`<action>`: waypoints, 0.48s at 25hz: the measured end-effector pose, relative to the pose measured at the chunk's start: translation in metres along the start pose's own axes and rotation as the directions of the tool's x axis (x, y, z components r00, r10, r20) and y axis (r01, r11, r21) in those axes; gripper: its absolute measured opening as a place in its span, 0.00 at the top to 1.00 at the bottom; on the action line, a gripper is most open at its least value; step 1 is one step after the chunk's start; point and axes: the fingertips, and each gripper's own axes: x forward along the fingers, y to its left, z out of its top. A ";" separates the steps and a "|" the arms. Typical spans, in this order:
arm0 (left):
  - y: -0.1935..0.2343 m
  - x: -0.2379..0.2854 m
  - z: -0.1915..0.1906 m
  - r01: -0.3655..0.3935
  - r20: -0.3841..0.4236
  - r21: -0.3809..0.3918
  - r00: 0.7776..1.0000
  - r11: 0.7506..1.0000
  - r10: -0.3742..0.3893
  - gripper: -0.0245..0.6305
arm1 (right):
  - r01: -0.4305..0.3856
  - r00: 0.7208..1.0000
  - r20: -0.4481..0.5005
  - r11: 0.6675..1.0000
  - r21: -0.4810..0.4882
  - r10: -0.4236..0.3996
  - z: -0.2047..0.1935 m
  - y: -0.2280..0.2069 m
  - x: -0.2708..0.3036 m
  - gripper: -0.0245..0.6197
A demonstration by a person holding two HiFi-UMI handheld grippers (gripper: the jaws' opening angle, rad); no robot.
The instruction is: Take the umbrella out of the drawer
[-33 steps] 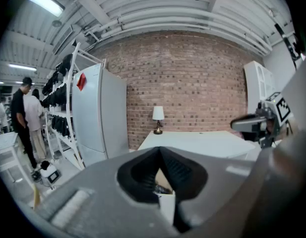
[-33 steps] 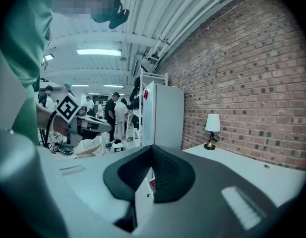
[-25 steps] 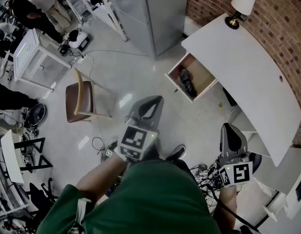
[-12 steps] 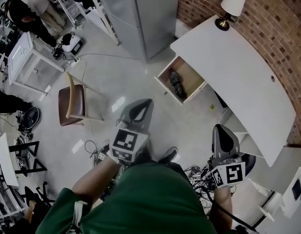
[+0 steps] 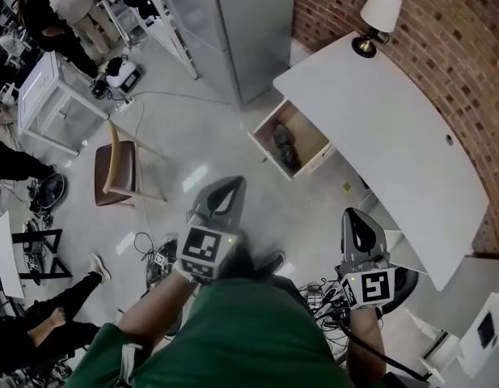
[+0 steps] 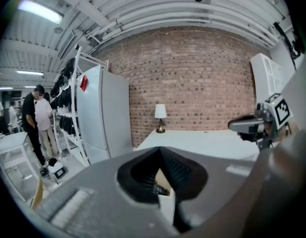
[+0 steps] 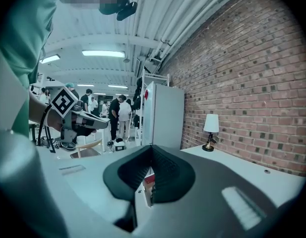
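Jaws pressed together, empty, on left gripper [image 5: 226, 188] and right gripper [image 5: 357, 217]; folded umbrella [image 5: 284, 145] in open drawer [image 5: 307, 129] probably light, soft-sided, best pinched mid-body.

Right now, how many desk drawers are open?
1: the drawer pulled out of the white desk near its lamp end, dark umbrella inside. Closed ones may hide under the desktop.
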 end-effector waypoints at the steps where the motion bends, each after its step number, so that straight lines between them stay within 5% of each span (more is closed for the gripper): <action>1: 0.001 0.001 -0.001 -0.008 -0.003 -0.003 1.000 1.000 0.008 0.96 | -0.002 1.000 -0.007 1.000 0.000 0.002 -0.003 -0.002 0.003 0.98; 12: 0.050 0.055 -0.008 -0.014 0.006 -0.030 1.000 0.999 0.014 0.96 | -0.001 0.998 -0.063 1.000 -0.004 0.001 -0.008 -0.033 0.075 0.93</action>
